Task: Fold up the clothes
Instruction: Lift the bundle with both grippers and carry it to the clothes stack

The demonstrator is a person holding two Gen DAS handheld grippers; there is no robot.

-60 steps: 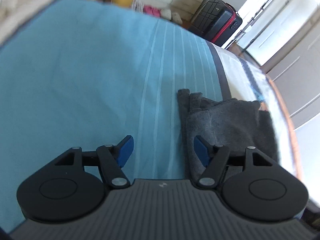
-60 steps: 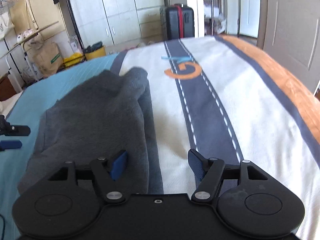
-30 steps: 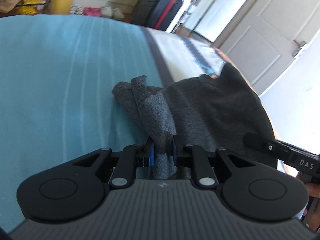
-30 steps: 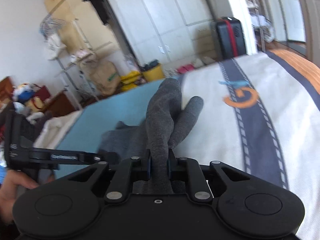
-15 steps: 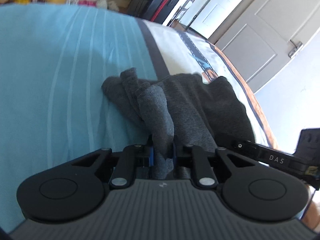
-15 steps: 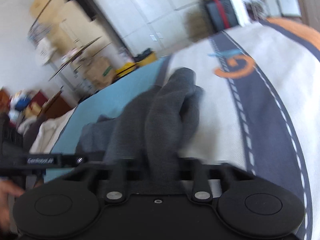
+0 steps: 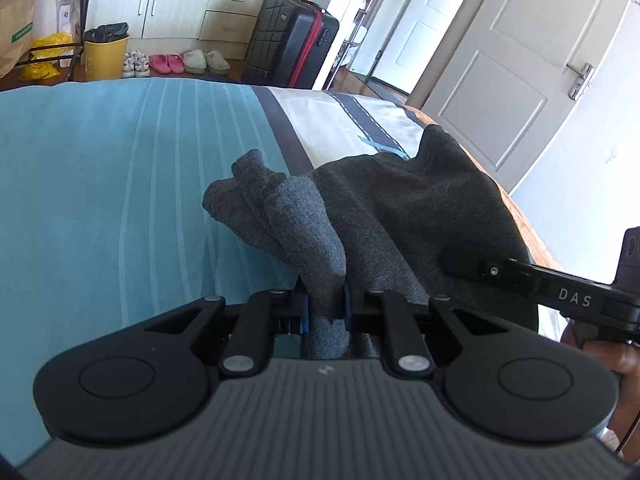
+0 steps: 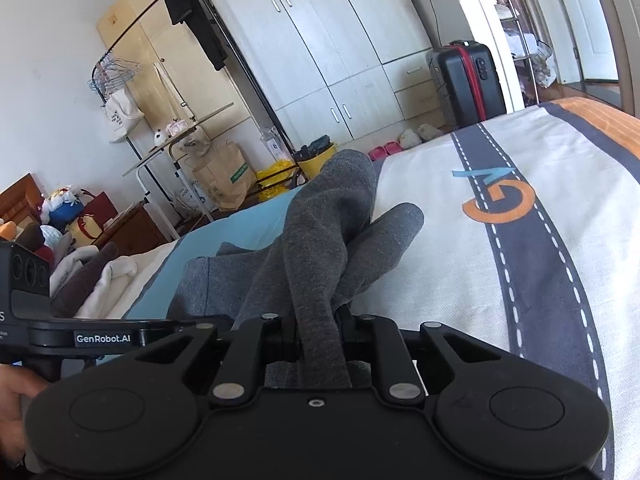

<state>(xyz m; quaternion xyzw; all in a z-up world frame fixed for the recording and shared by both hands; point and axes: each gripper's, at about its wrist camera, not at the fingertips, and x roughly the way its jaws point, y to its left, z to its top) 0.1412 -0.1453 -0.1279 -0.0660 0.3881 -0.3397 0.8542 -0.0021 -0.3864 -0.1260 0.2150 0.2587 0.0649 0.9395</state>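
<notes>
We hold a grey sweater over the bed, one tool in each hand. Our left tool is clenched on a bunched edge of the knit; our right tool is clenched on another gathered edge. From each tool the cloth runs straight ahead and sags down onto the bed, so the sweater hangs slack between our two hands. Neither hand is nearer; we judge the fold turns on carrying both edges forward together.
</notes>
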